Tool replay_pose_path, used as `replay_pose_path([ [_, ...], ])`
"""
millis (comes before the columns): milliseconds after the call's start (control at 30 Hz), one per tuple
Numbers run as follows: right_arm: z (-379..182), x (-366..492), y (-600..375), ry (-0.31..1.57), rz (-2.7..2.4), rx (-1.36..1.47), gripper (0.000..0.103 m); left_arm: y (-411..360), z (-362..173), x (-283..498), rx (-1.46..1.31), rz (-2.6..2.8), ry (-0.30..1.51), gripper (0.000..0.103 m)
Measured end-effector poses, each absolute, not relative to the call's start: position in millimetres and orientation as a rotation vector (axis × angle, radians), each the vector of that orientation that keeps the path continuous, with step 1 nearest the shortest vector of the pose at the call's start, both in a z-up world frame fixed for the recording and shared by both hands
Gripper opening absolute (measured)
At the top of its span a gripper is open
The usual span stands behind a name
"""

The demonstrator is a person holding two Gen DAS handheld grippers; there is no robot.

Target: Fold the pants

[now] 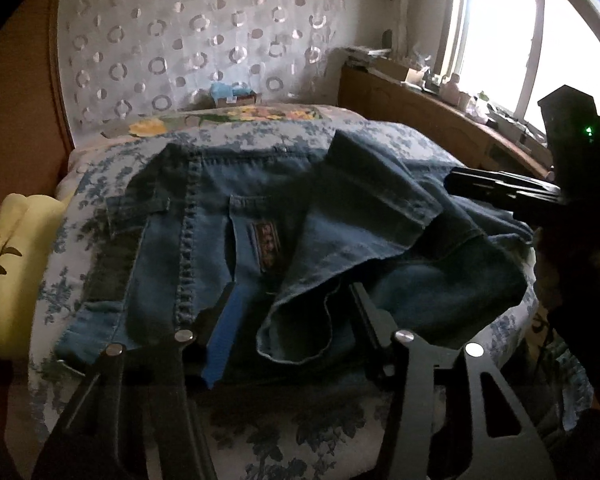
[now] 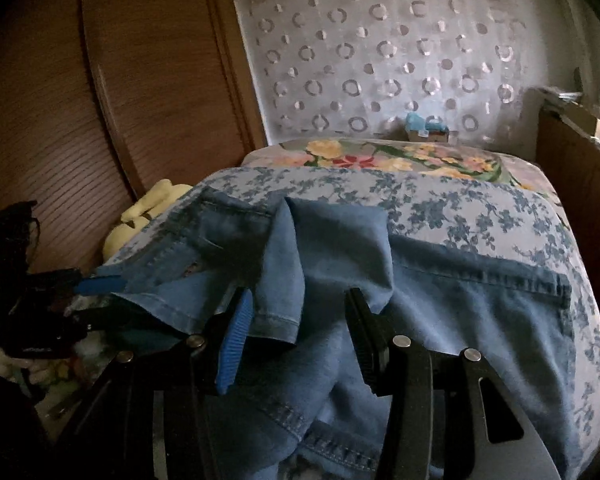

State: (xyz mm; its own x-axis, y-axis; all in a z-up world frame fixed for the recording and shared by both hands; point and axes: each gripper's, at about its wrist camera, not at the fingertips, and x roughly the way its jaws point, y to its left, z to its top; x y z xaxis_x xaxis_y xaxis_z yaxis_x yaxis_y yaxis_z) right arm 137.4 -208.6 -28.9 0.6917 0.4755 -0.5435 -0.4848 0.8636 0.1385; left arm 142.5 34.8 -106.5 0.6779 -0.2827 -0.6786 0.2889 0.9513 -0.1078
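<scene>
Blue denim pants (image 1: 260, 216) lie partly folded on a bed with a blue floral cover (image 1: 100, 184); a leg is laid back over the waist part. My left gripper (image 1: 296, 308) is open, its jaws wide apart over the near hem of the folded leg. My right gripper (image 2: 300, 312) is open too, its jaws either side of a raised fold of the pants (image 2: 332, 248). The right gripper shows at the right edge of the left wrist view (image 1: 500, 188). The left gripper shows at the left of the right wrist view (image 2: 80, 292).
A yellow plush toy (image 1: 16, 264) lies at the bed's left side. A wooden wardrobe (image 2: 80, 100) stands left. A dotted curtain (image 1: 200, 40) hangs behind the bed. A wooden shelf with clutter (image 1: 440, 108) runs under the window on the right.
</scene>
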Motion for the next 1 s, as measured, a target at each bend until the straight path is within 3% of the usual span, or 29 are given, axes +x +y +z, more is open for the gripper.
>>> replay_pose_path([
  [200, -33, 138, -224, 0.610, 0.478, 0.034, 0.050, 26, -117, 149, 0.036, -0.329, 0.797, 0.043],
  [300, -32, 133, -235, 0.609, 0.452, 0.060, 0.050, 20, -118, 150, 0.055, -0.328, 0.795, 0.028],
  [367, -33, 128, -241, 0.604, 0.433, 0.067, 0.050, 17, -116, 149, 0.062, -0.335, 0.789, 0.009],
  [433, -35, 123, -244, 0.605, 0.416, 0.073, 0.050, 15, -112, 148, 0.075, -0.337, 0.779, 0.005],
  [733, -35, 106, -228, 0.636, 0.393, 0.052, 0.050, 50, -46, 124, 0.023, -0.282, 0.630, 0.004],
  [1000, -20, 83, -189, 0.633, 0.482, 0.008, 0.064, 113, -35, 121, 0.002, -0.138, 0.638, 0.004],
])
